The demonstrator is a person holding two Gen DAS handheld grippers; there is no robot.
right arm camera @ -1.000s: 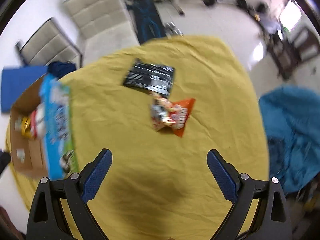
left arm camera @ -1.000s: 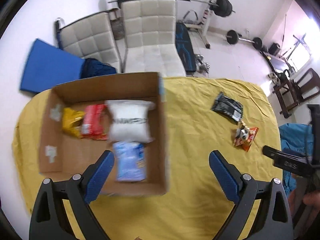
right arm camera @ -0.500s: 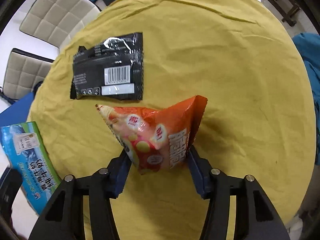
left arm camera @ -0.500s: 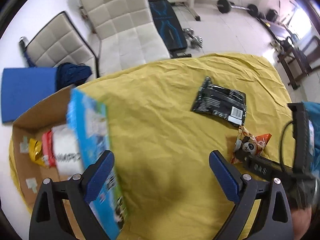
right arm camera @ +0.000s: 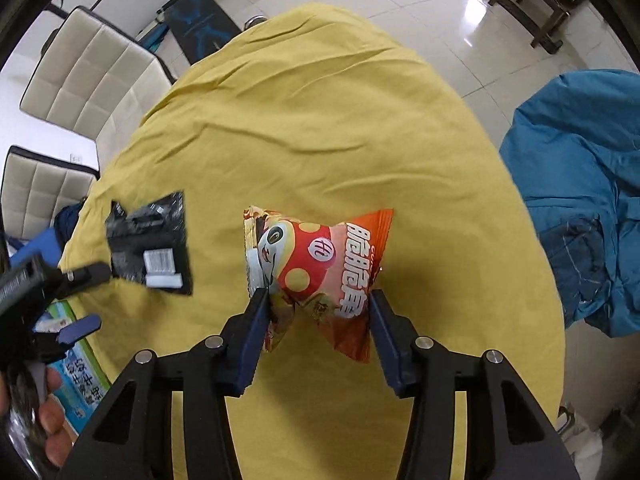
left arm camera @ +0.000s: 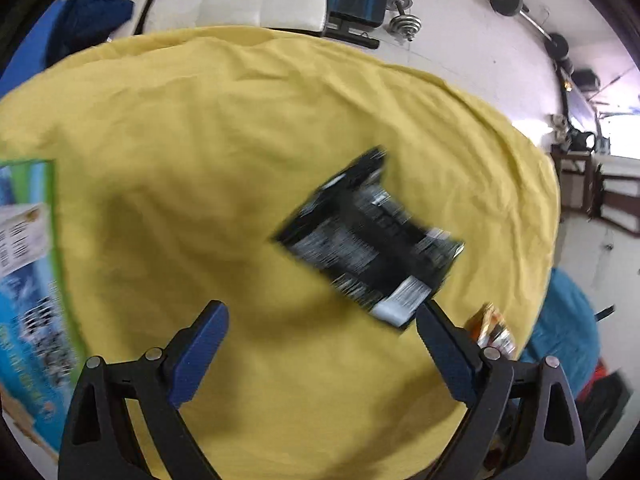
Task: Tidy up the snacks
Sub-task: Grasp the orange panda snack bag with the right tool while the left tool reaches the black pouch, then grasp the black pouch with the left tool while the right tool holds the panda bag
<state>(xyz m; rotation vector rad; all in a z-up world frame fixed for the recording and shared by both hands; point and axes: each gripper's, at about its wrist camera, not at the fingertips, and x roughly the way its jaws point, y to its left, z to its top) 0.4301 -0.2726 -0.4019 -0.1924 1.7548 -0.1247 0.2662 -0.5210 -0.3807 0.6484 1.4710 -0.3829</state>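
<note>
Closing on the orange snack bag (right arm camera: 320, 264), right claw (right arm camera: 316, 312) — left claw (left arm camera: 320, 344) agape — over yellow cloth (right arm camera: 320, 120).

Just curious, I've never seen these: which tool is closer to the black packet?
The left tool. It hangs open just beside the black packet, not touching. The right tool is farther off, closing on the orange snack bag.

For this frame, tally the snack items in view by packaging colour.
Orange packet: 1
Black packet: 1
Blue-and-green box: 1
Total: 3
</note>
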